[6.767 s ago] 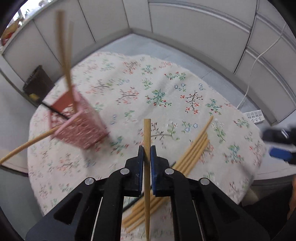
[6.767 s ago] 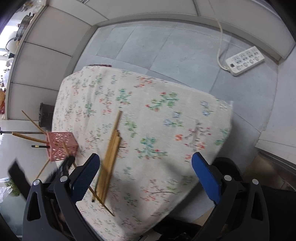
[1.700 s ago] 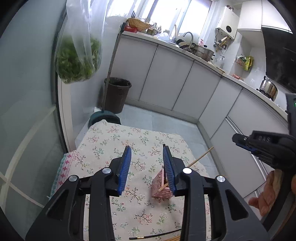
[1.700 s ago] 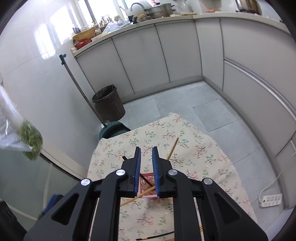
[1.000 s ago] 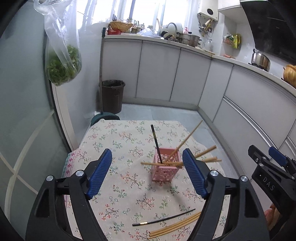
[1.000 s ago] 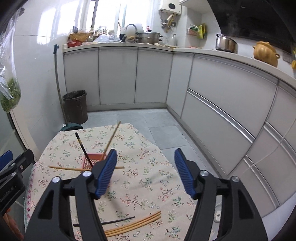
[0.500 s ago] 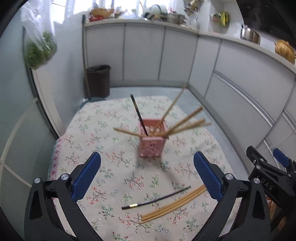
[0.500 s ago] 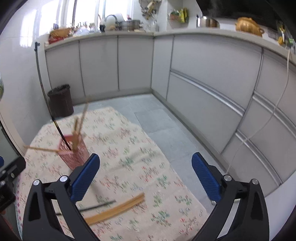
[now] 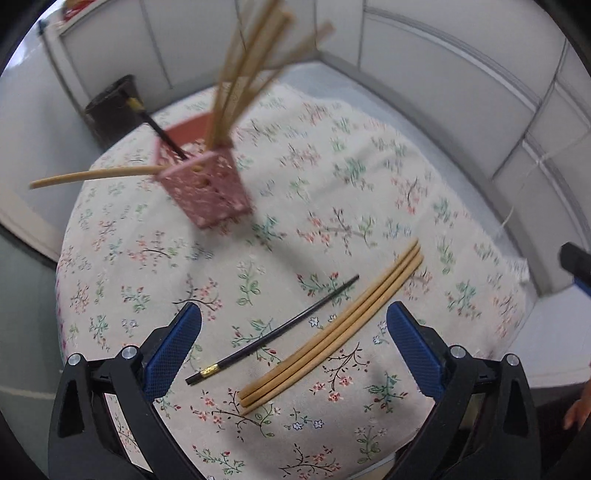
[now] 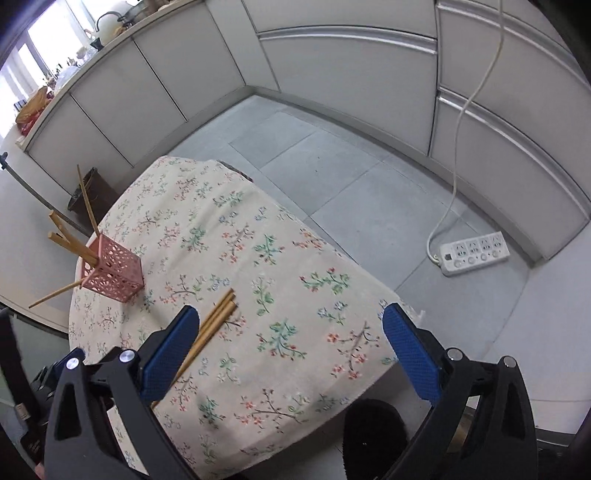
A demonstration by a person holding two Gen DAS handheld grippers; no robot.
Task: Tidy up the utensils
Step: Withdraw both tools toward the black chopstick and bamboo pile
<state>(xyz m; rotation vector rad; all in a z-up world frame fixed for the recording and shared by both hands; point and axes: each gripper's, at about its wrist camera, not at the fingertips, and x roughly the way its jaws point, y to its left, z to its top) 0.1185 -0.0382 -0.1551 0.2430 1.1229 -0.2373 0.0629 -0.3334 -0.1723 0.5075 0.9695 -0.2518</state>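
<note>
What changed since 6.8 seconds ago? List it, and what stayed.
The left gripper let go of the wooden chopstick it was clamping and now hangs open over the black chopstick and wooden bundle. The bundle looks thinner. The pink holder holds more sticks. The right gripper stayed open and empty.

Floral cloth (image 10: 280, 295) covered the desk. White power strip (image 10: 471, 254) lay on the grey tile floor (image 10: 332, 155), its cord (image 10: 476, 85) running up the cabinets (image 10: 332, 59). Dark bin (image 10: 86, 192) stood by the far wall; kettle (image 10: 107, 27) on the worktop.
</note>
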